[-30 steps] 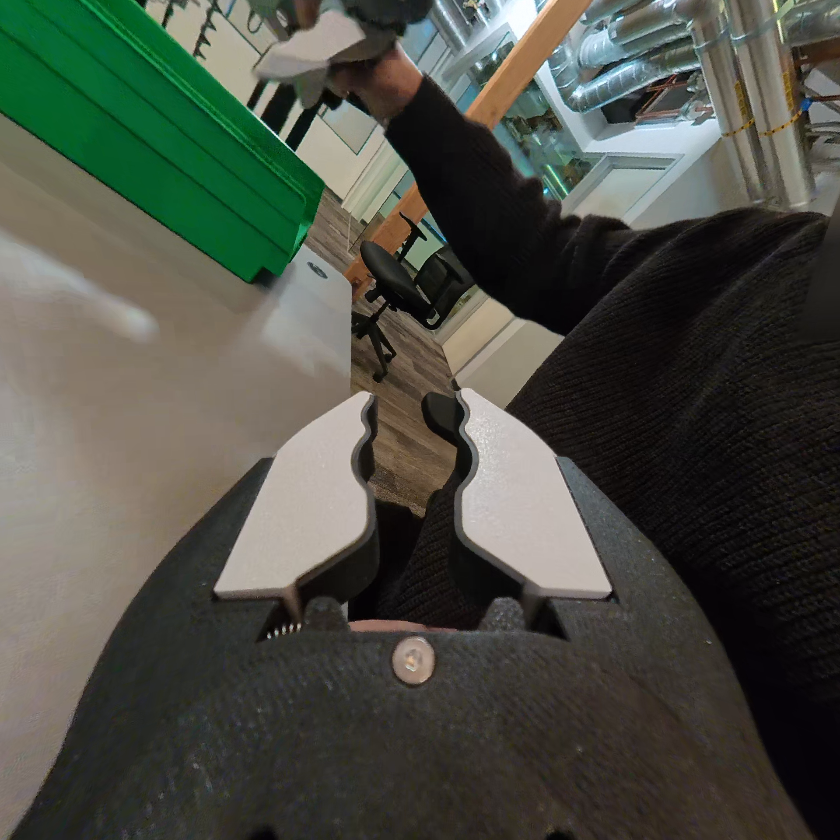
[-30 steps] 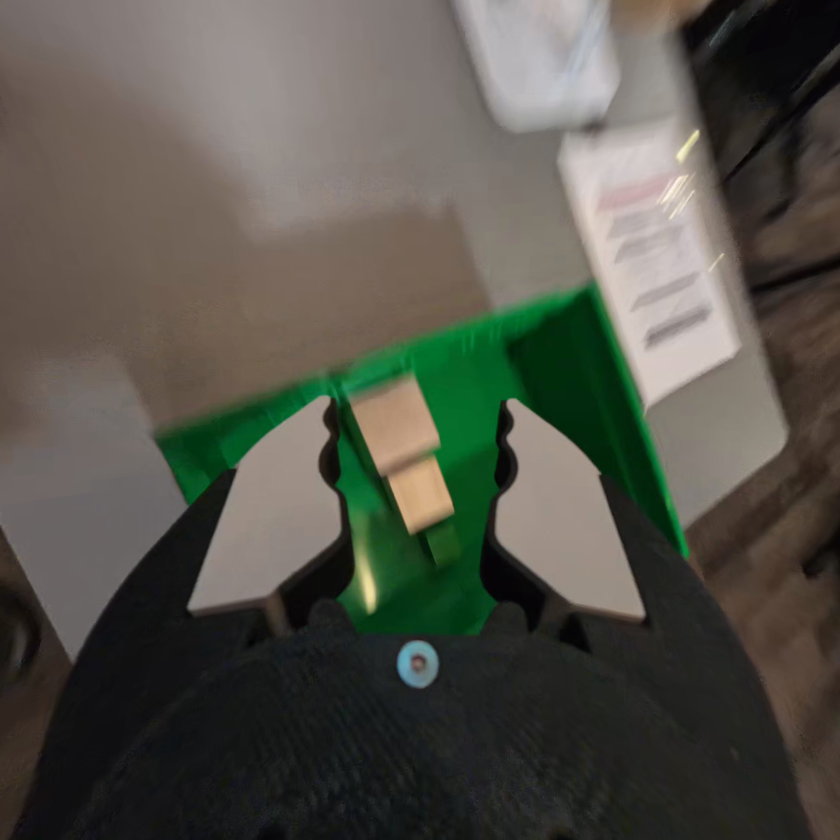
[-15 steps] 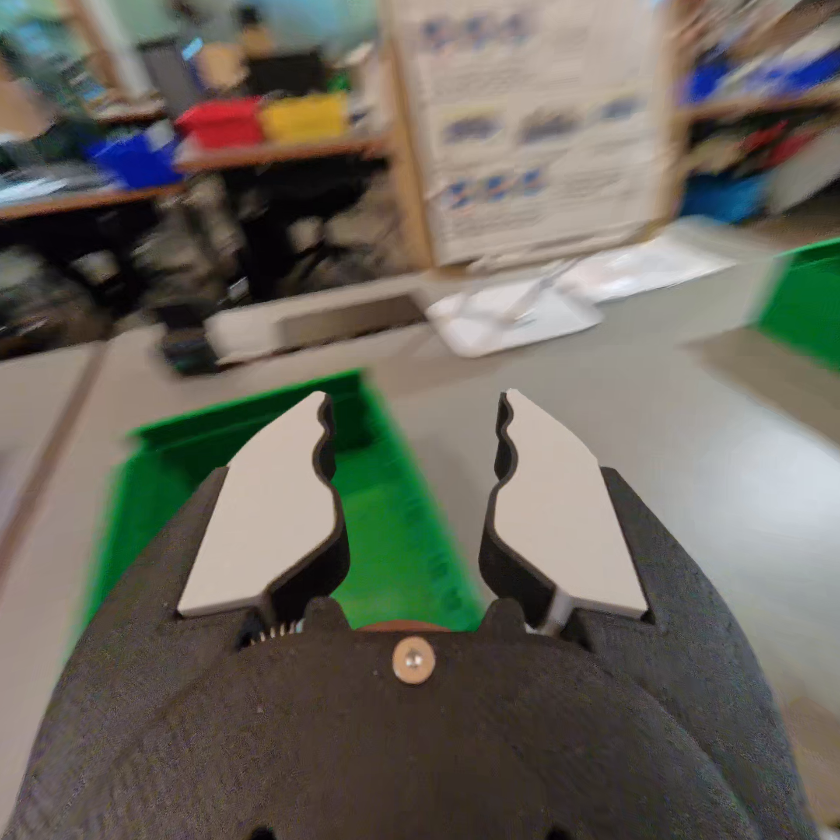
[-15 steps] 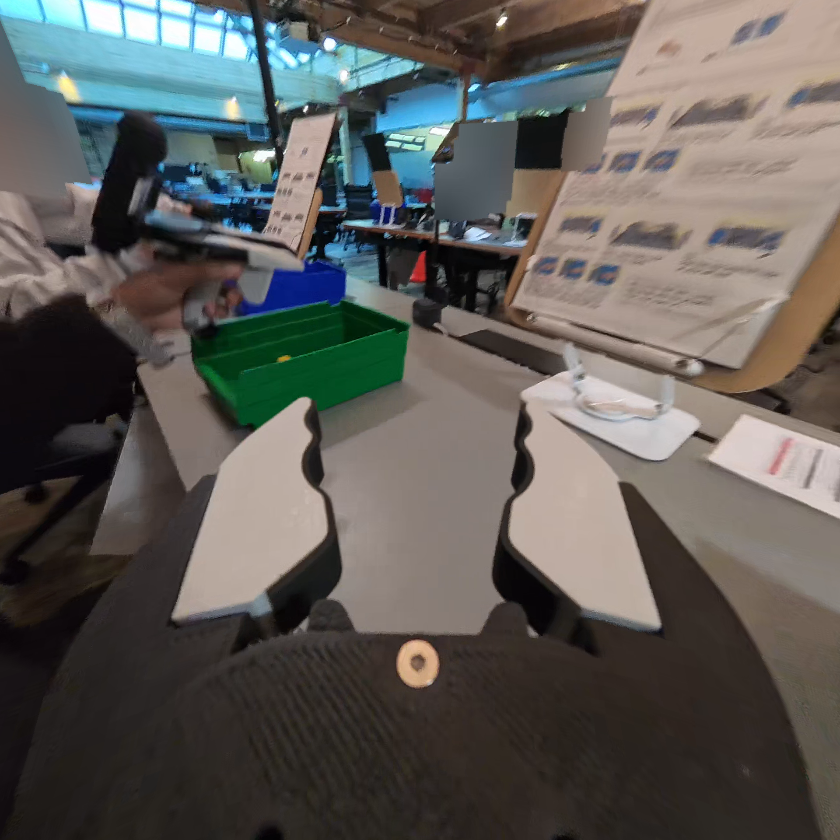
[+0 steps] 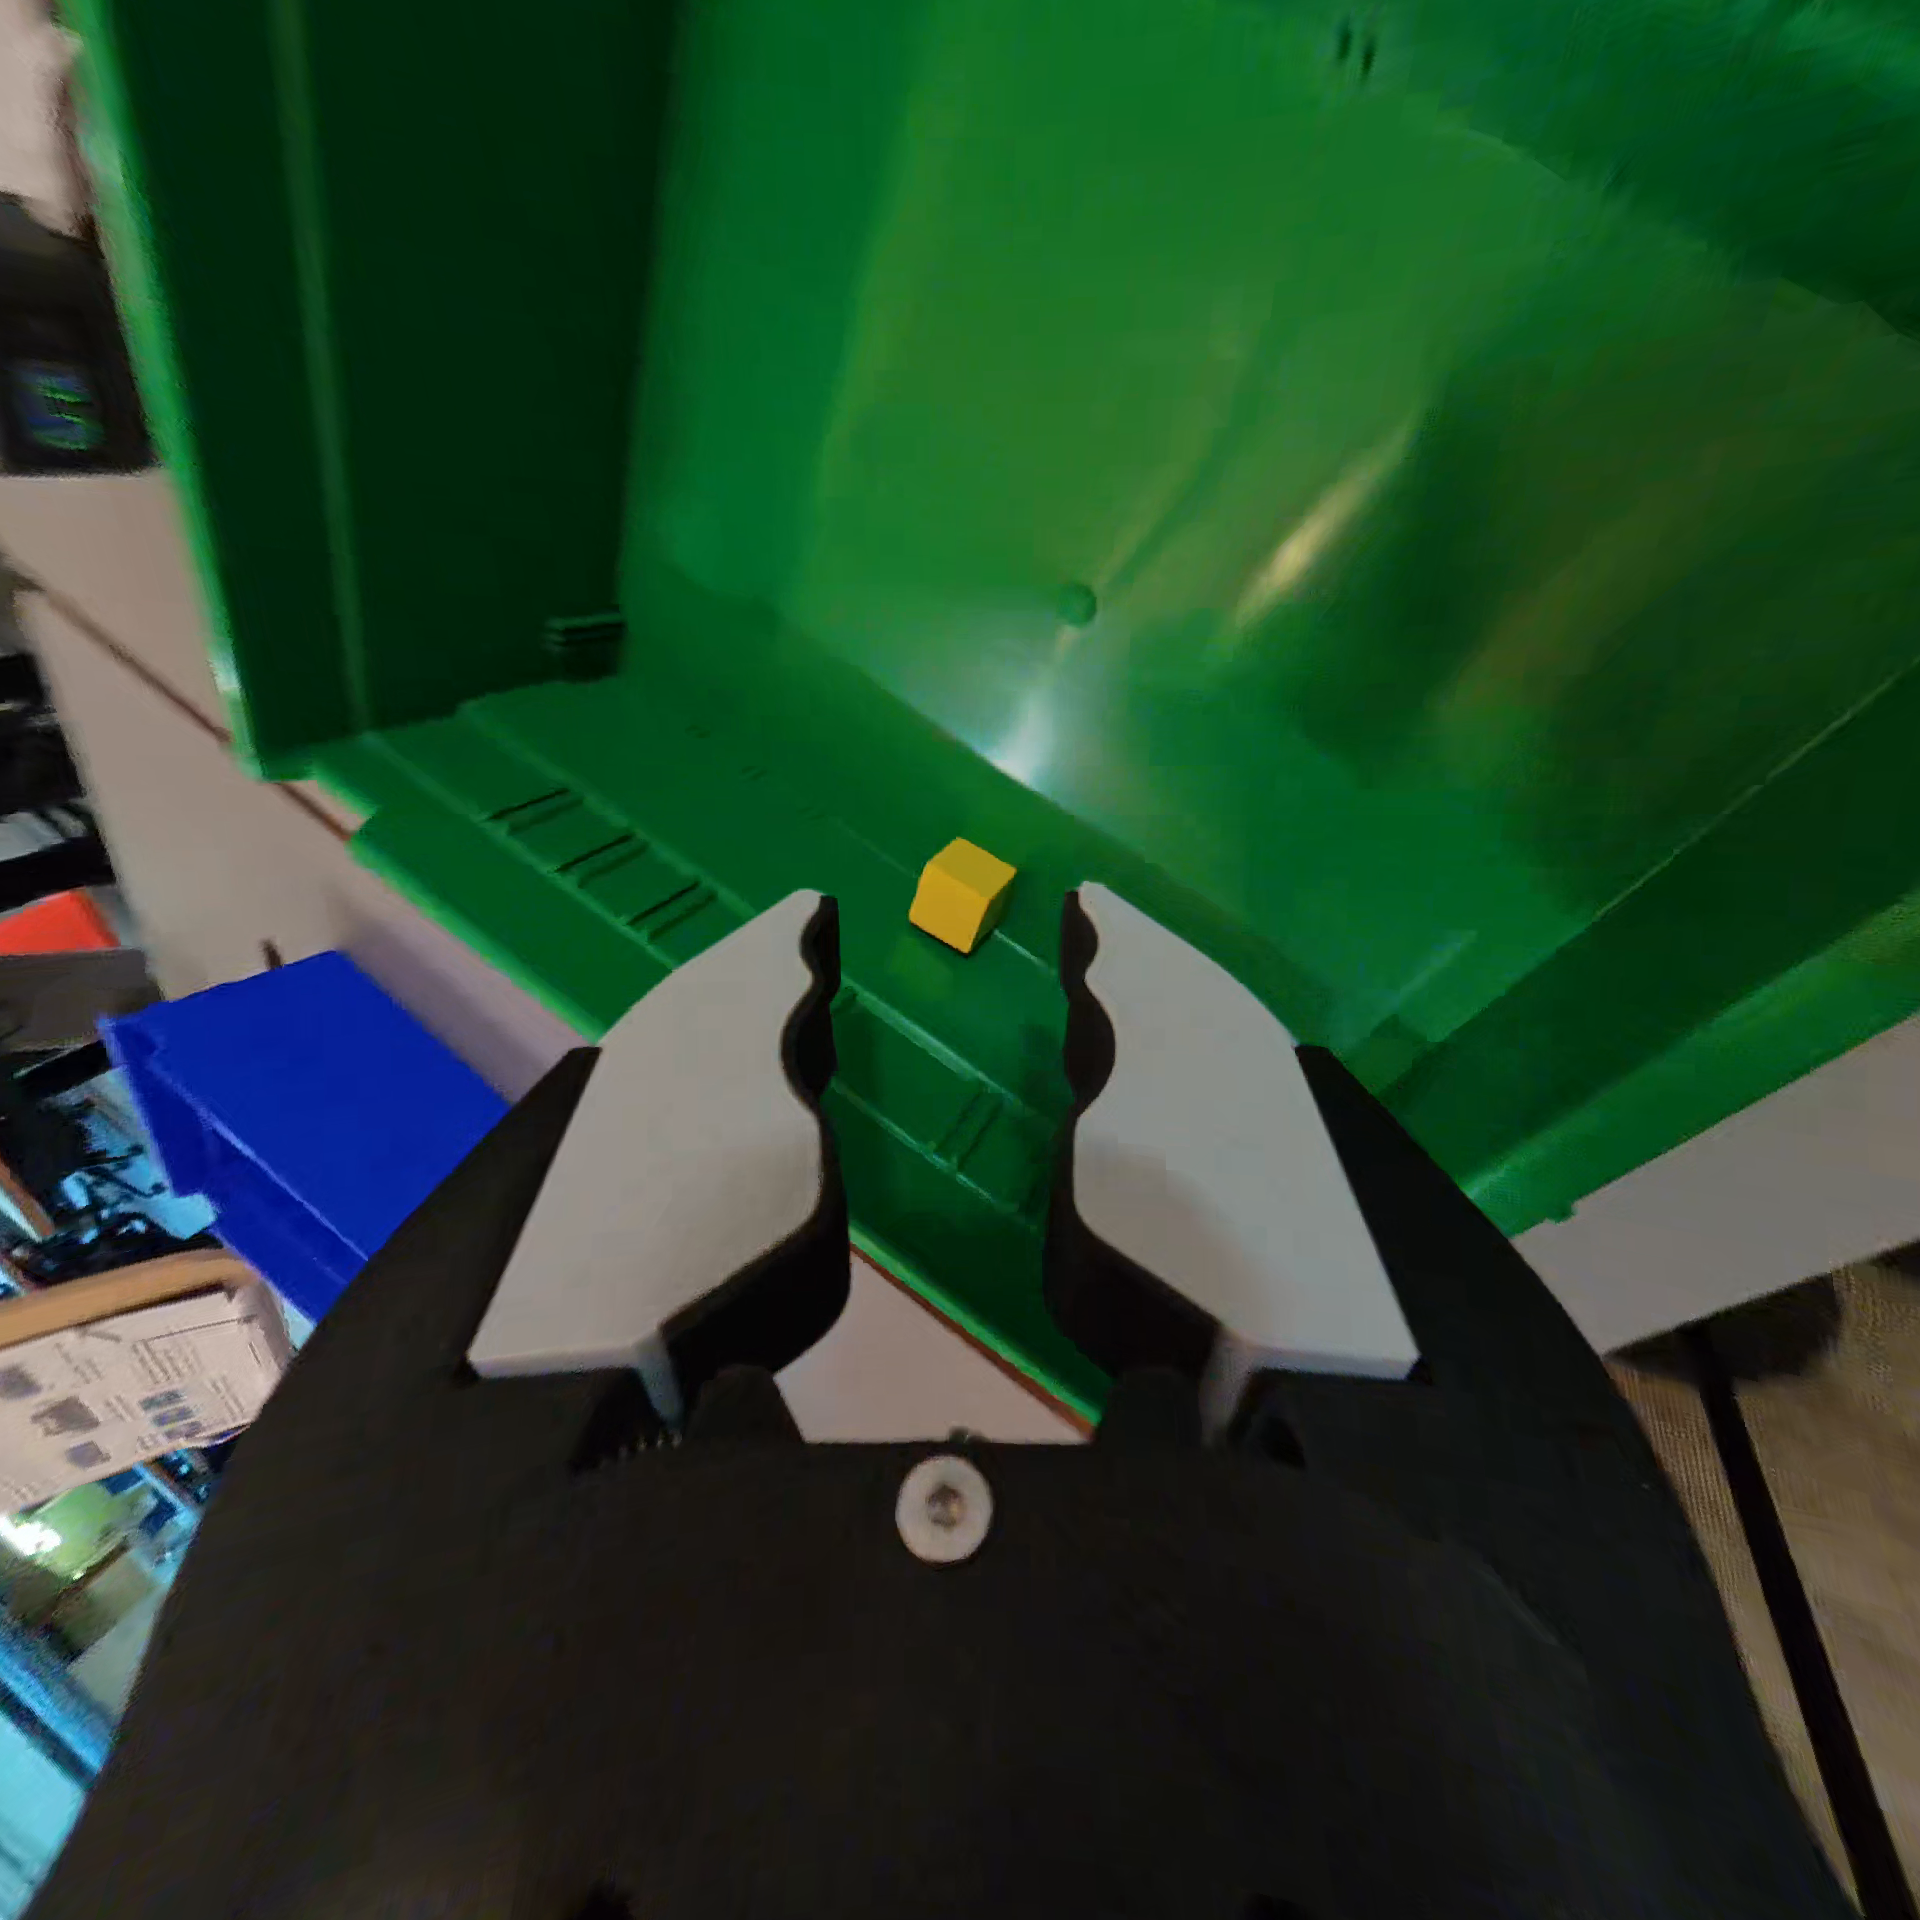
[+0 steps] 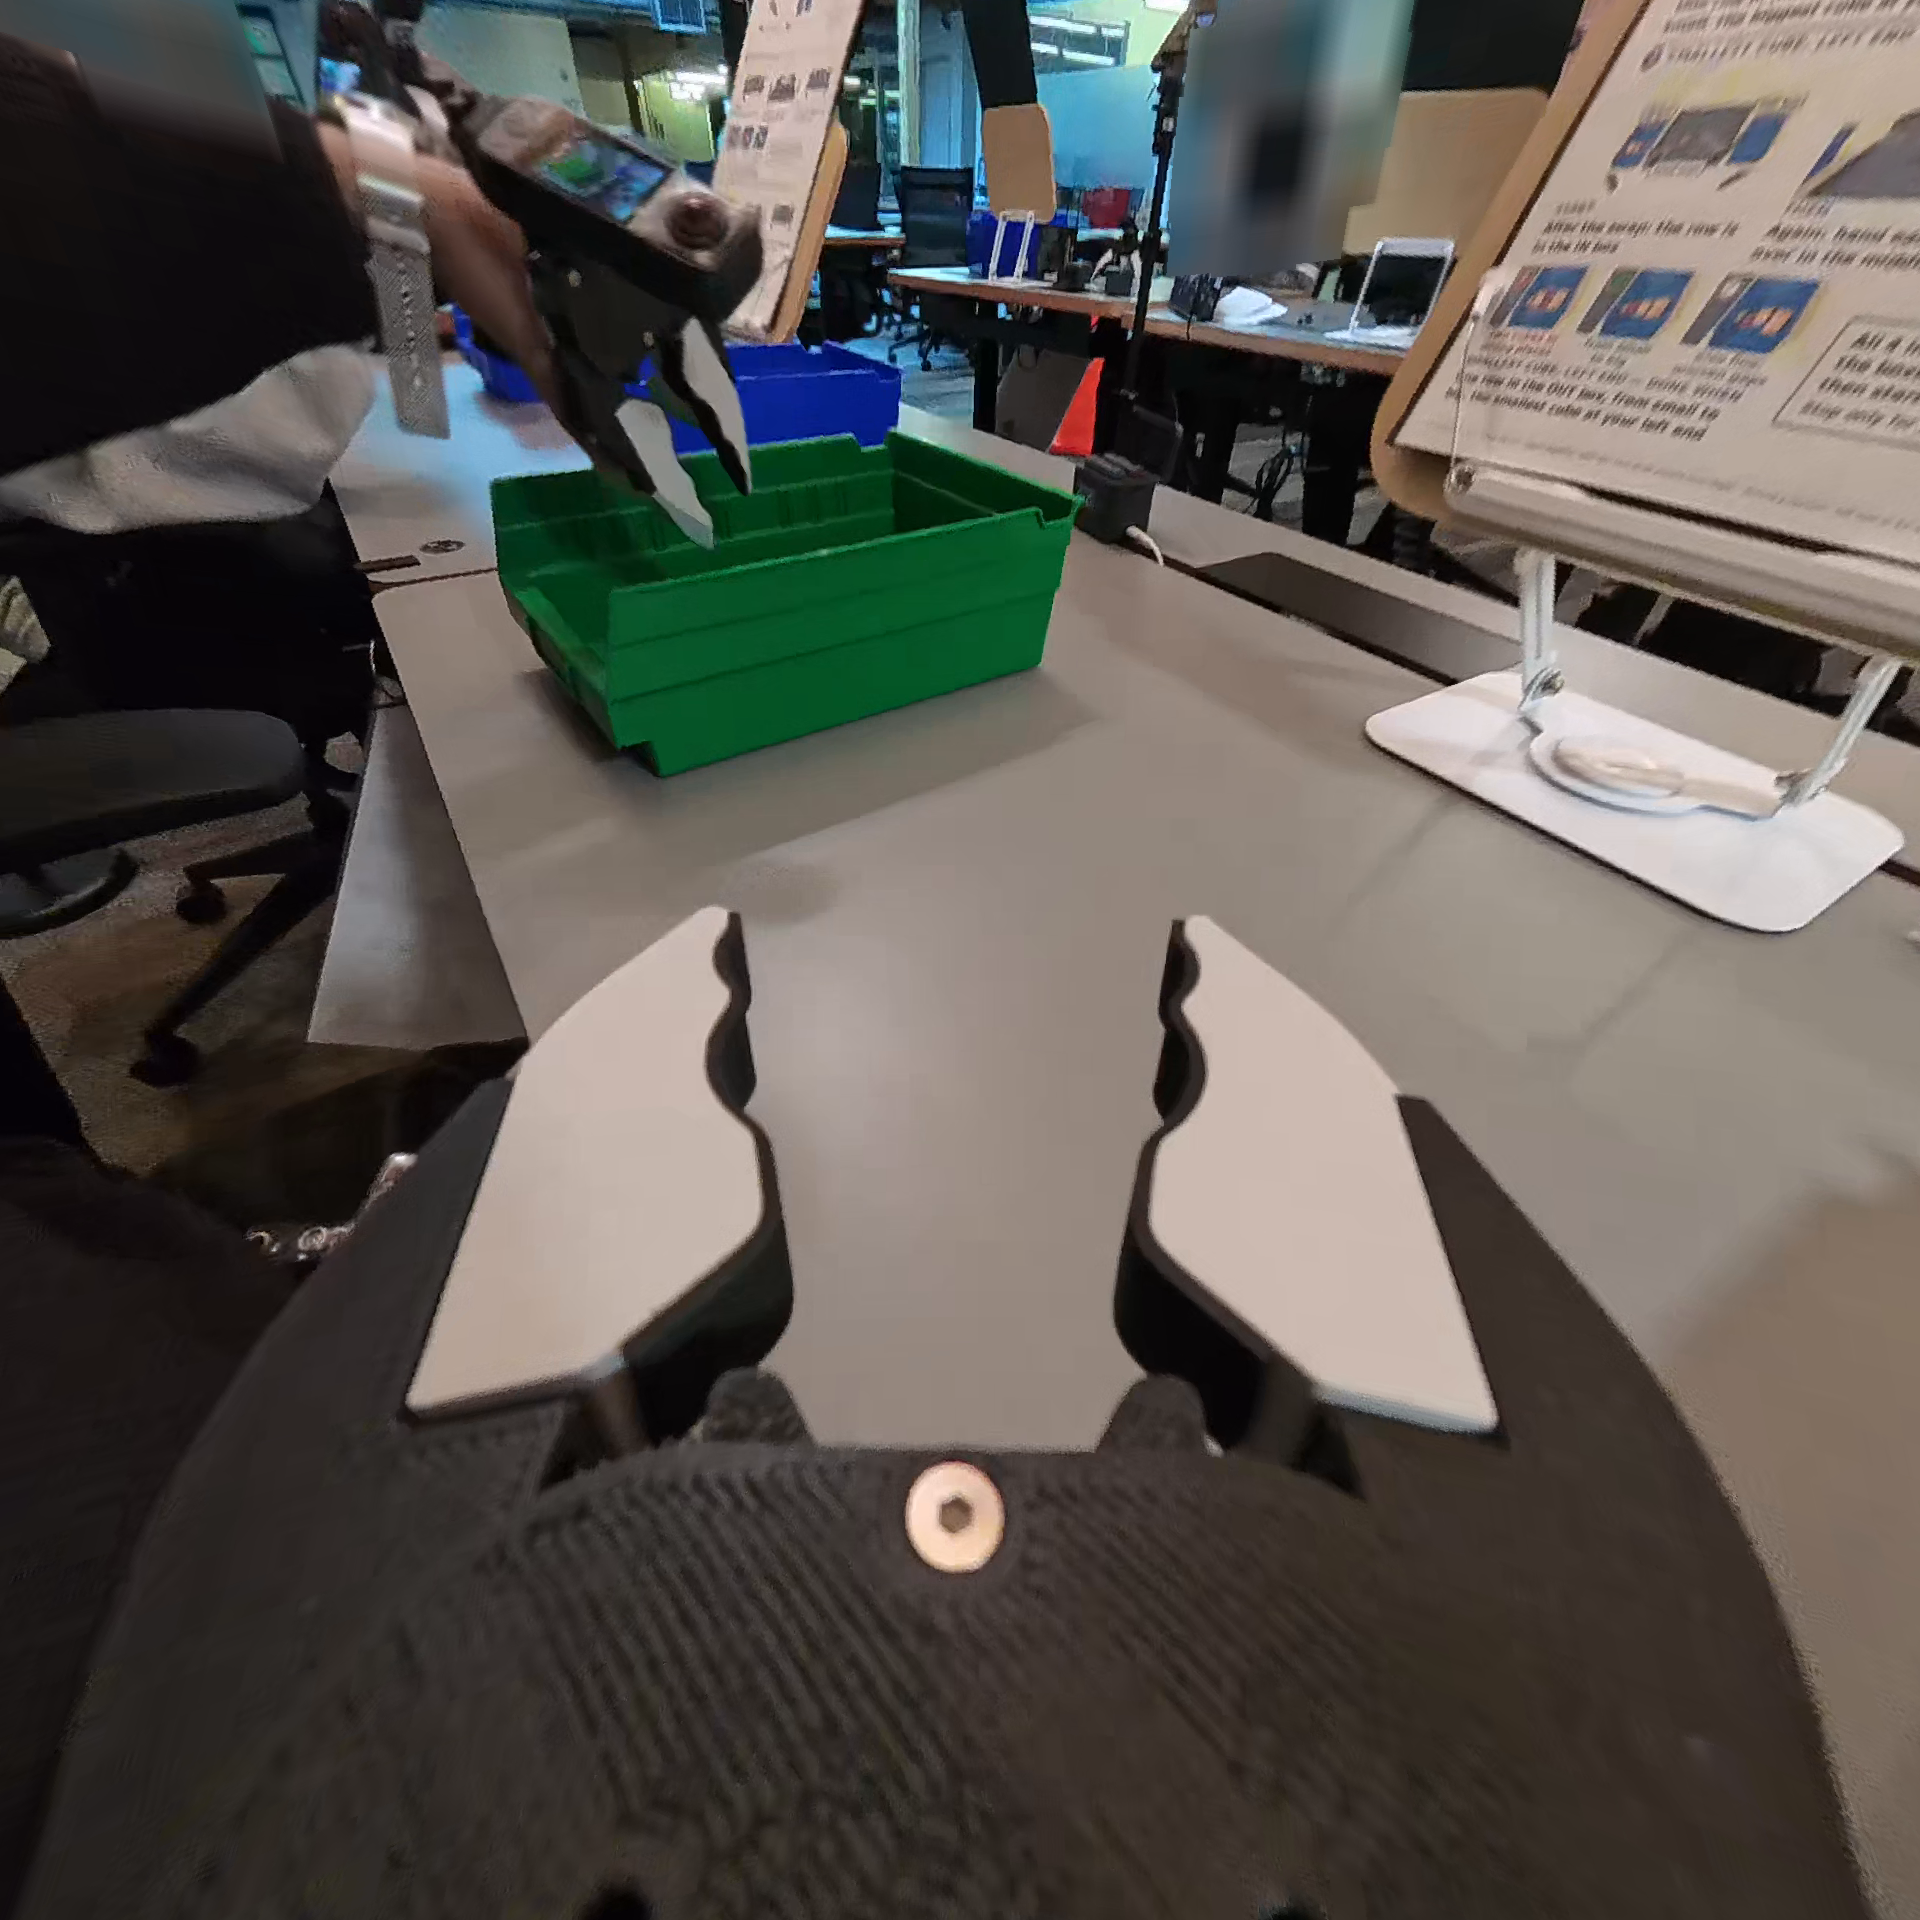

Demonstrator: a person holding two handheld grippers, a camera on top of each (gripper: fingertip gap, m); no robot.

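A small yellow cube (image 5: 961, 895) lies on the floor of a green bin (image 5: 1143, 468), close to one of its long walls. My left gripper (image 5: 943, 909) is open and empty, pointing down into the bin with the cube just beyond its fingertips. In the right wrist view the same green bin (image 6: 831, 623) stands on the grey table (image 6: 1039, 831) with the left gripper (image 6: 696, 488) dipping into it. My right gripper (image 6: 951, 935) is open and empty, held low over the bare table, well away from the bin.
A blue bin (image 5: 301, 1112) stands beyond the green one, also seen in the right wrist view (image 6: 800, 390). A printed sheet on a white stand (image 6: 1621, 790) is at the right. An office chair (image 6: 145, 790) sits off the table's left edge.
My left gripper swung from facing the room to pointing down into the green bin, close to the yellow cube. My right gripper swung away from a green bin and now rests low over the table.
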